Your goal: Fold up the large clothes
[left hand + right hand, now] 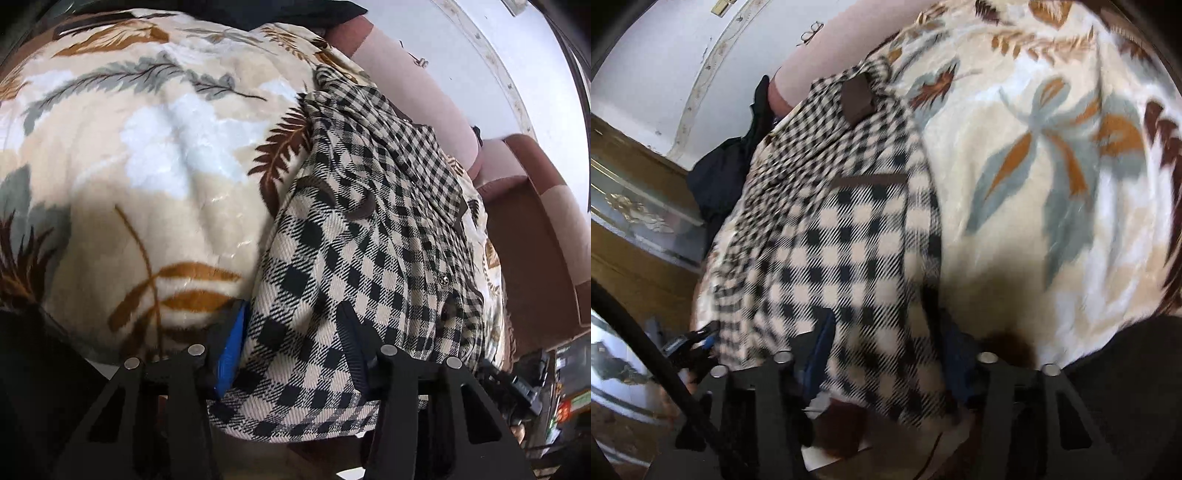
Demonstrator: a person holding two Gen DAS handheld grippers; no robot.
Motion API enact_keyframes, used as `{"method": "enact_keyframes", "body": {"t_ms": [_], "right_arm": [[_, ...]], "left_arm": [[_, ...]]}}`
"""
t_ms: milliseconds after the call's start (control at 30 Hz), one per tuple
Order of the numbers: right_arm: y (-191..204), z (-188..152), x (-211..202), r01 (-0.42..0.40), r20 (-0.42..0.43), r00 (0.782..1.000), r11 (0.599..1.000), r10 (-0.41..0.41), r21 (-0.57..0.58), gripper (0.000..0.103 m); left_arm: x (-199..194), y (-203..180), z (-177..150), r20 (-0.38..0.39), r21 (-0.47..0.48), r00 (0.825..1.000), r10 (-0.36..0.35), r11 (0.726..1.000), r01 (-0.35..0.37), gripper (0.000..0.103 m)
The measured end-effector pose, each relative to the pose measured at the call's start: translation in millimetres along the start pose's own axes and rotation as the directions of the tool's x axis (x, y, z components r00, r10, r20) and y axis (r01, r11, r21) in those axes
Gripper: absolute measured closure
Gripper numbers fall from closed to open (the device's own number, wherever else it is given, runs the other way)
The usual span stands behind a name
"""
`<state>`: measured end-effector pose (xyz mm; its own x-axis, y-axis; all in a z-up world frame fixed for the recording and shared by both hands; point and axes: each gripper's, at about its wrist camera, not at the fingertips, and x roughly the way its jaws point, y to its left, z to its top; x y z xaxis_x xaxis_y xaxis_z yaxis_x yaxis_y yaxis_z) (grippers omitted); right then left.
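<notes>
A black-and-cream checked garment [354, 236] lies on a cream leaf-patterned blanket [140, 155]. In the left wrist view its near hem bunches between my left gripper's [291, 343] two fingers, which stand well apart around the cloth. In the right wrist view the same checked garment [849, 236] runs away from me, with a brown patch near its far end. Its near edge lies between my right gripper's [886, 343] spread fingers. The view is motion-blurred. The other gripper [690, 345] shows at the garment's left edge.
The blanket [1052, 184] covers a bed. A pink and brown padded headboard [524, 206] stands at the right in the left wrist view. A dark garment [724, 173] and a gold-trimmed wooden cabinet [635, 206] sit left in the right wrist view.
</notes>
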<state>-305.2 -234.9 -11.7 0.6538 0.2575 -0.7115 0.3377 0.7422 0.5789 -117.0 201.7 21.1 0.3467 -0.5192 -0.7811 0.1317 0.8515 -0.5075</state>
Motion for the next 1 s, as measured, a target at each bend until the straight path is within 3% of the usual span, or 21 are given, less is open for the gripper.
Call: {"method": "enact_keyframes", "body": {"t_ms": [233, 300, 333, 433, 567, 667, 733, 767, 800, 867, 1000], "right_arm": [[6, -9, -2, 0.013, 0.008, 1.0, 1.0, -0.013, -0.014, 0.05], [10, -11, -3, -0.007, 0.002, 1.0, 1.0, 0.007, -0.023, 0.054], [12, -12, -3, -0.029, -0.004, 1.0, 0.999, 0.029, -0.02, 0.062], [11, -13, -2, -0.048, -0.007, 0.999, 0.999, 0.048, -0.004, 0.067], [10, -17, 6, -0.033, -0.03, 0.999, 0.999, 0.033, 0.014, 0.067], [13, -17, 8, -0.023, -0.022, 0.999, 1.0, 0.023, 0.014, 0.067], [13, -16, 9, -0.014, -0.019, 1.0, 1.0, 0.014, 0.012, 0.067], [16, -17, 9, -0.002, -0.018, 1.0, 1.0, 0.002, 0.001, 0.067], [20, -17, 10, 0.01, -0.017, 1.0, 1.0, -0.011, -0.009, 0.067], [26, -16, 7, 0.039, -0.027, 0.999, 0.998, -0.04, -0.04, 0.092], [38, -4, -24, -0.034, 0.031, 0.999, 0.999, 0.036, -0.041, 0.093]], "left_arm": [[2, -14, -13, -0.024, 0.08, 0.999, 0.045, 0.996, -0.043, 0.045], [1, -18, -17, -0.022, 0.098, 0.998, 0.056, 0.994, -0.054, 0.045], [1, -18, -18, -0.022, 0.099, 0.998, 0.06, 0.993, -0.058, 0.046], [-1, -14, -19, -0.013, 0.08, 0.996, 0.084, 0.993, -0.083, 0.061], [-2, -9, -20, 0.003, 0.051, 0.995, 0.097, 0.994, -0.097, 0.065], [0, -15, -22, 0.009, 0.077, 0.995, 0.097, 0.992, -0.097, 0.051], [2, -26, -25, 0.015, 0.128, 0.989, 0.144, 0.981, -0.145, 0.051], [3, -32, -27, 0.014, 0.173, 0.983, 0.181, 0.968, -0.18, 0.058], [3, -37, -29, 0.018, 0.203, 0.978, 0.209, 0.957, -0.208, 0.093], [-7, -37, -26, 0.008, 0.183, 0.987, 0.16, 0.97, -0.158, 0.096], [-49, -37, -18, 0.049, 0.156, 0.997, 0.064, 0.985, -0.071, 0.097]]}}
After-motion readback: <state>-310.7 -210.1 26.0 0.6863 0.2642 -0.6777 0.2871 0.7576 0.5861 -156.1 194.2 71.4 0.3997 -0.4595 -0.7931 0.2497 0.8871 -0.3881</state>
